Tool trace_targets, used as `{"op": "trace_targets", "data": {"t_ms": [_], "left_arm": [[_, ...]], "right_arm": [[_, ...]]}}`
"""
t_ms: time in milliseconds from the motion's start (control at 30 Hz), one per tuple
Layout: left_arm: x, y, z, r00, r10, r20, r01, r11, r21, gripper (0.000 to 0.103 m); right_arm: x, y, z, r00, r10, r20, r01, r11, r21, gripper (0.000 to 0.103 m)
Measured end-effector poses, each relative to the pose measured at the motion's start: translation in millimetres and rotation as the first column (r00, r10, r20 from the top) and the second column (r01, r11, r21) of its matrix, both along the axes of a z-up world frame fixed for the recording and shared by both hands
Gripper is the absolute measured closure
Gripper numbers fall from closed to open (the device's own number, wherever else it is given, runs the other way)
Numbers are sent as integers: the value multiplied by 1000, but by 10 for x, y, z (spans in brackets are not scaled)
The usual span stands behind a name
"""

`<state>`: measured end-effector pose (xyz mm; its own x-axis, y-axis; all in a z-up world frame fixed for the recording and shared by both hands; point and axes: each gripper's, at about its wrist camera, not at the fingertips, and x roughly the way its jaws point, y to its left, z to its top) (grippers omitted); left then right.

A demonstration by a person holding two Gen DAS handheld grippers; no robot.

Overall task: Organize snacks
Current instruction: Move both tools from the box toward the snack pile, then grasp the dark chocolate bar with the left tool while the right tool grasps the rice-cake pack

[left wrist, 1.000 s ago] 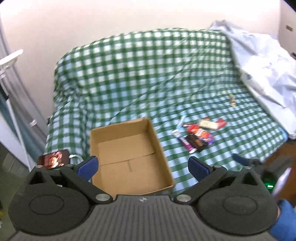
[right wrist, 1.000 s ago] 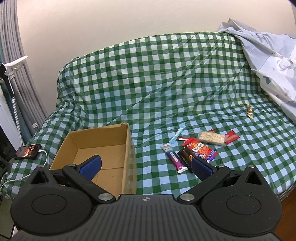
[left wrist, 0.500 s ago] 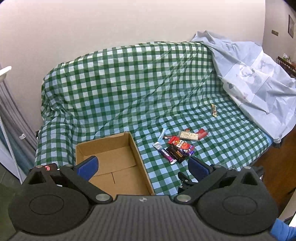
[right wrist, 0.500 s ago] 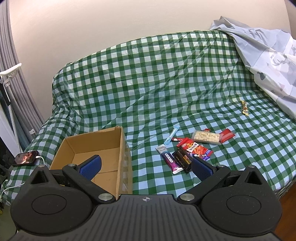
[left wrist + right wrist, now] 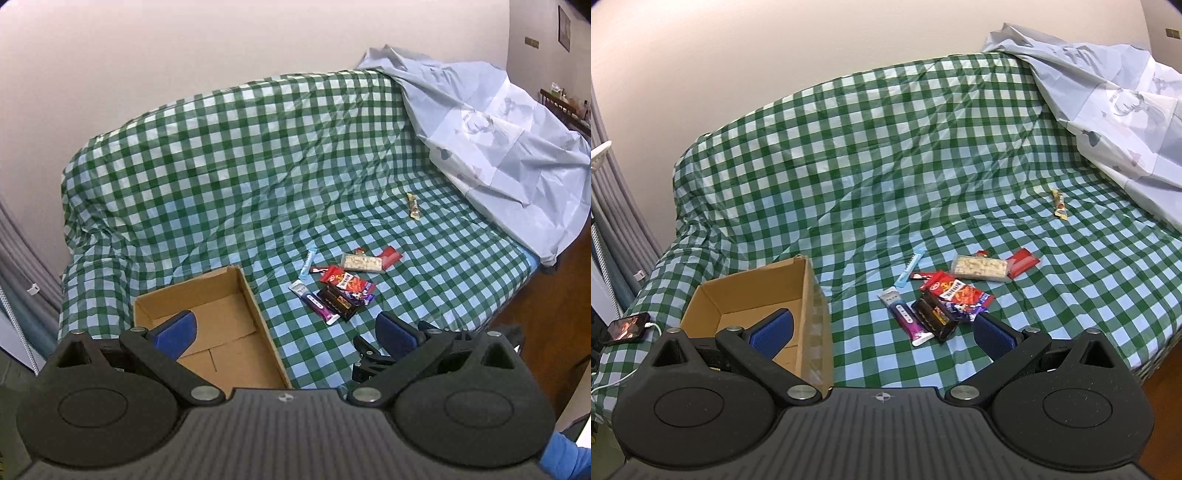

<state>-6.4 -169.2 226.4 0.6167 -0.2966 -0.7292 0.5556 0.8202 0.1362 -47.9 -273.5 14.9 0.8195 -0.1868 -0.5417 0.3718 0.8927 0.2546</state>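
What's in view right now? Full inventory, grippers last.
box: 1, brown cardboard, open, empty, near left of bed
snacks: about ten, mixed colours, clustered right of box
stray bar: 1, yellow, apart, far right
cover: 1, green check, over bed
sheet: 1, pale blue, far right corner
phone: 1, screen lit, cabled, left of box
left gripper: black, blue pads, open, empty
right gripper: same, open, empty
sleeve: blue, left view's bottom right

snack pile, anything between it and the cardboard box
Nothing visible: only bare checked cloth lies between the snack pile and the open cardboard box. Its near wall stands upright, so snacks must be lifted over it.
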Motion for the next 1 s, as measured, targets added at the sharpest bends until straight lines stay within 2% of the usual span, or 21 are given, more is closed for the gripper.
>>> {"op": "trace_targets", "data": {"t_ms": [133,400,567,700,800,967,1000], "left_arm": [[88,-81,27,1000,6,-12,-7,999,-36,0],[191,-583,-97,997,-66,-41,66,998,6,0],[317,-940,-294,992,-98,-84,100,995,16,0],[587,-1220,-656,975,-123,-184,136,989,57,0],[926,-1285,-997,959,-102,-264,124,990,67,0],[1633,-1286,-1636,921,24,-390,3,998,67,0],[1756,-1297,-1757,912,63,-406,-31,996,87,0]], "right_arm": [[-16,-124,-31,1000,-22,0,22,1000,12,0],[-30,-465,-144,997,-81,-21,81,996,43,0],[-8,-728,-236,990,-130,-45,132,990,47,0],[14,-981,-391,978,-192,-83,197,979,51,0],[53,-1168,-585,965,-233,-122,240,970,48,0],[271,-1448,-1022,948,-243,-206,262,963,67,0],[333,-1494,-1097,948,-235,-215,256,964,73,0]]}}
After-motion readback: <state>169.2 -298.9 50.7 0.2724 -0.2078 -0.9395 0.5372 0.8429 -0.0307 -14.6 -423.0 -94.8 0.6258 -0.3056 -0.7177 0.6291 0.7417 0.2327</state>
